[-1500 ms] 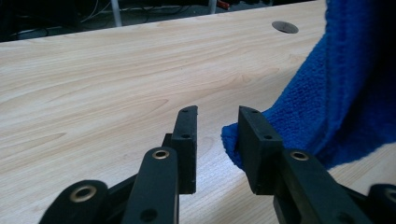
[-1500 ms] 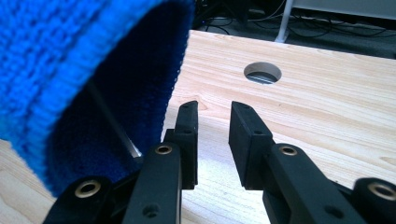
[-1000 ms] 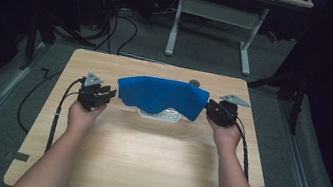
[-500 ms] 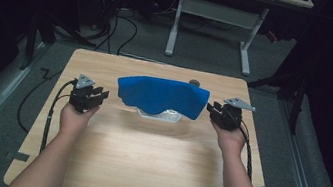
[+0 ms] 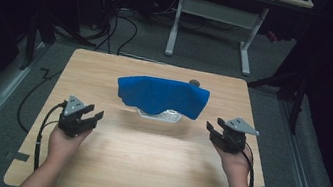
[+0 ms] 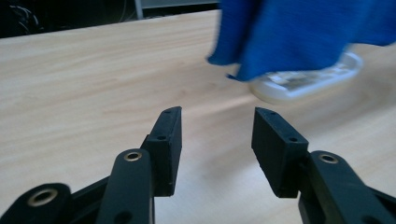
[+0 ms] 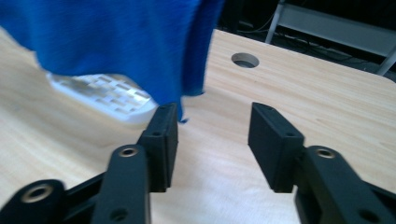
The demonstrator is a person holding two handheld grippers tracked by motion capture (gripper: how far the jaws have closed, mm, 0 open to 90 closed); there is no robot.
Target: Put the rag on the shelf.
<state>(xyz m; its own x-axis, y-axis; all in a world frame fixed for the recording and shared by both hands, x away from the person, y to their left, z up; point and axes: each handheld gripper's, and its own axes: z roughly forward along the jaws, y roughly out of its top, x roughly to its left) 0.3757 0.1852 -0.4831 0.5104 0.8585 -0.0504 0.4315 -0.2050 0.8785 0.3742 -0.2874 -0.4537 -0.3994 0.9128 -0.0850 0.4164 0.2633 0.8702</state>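
While the blue cloth (image 5: 163, 96) hides most of what may be a white tray (image 5: 159, 115), both grippers, left (image 5: 86, 117) and right (image 5: 215, 131), gape empty over bare table (image 5: 152, 167).

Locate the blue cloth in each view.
High view: cloth at table centre, draped over a white tray.
Left gripper view: upper right, over the tray.
Right gripper view: upper left, over the tray.
Shared landmark: the tray under the cloth.
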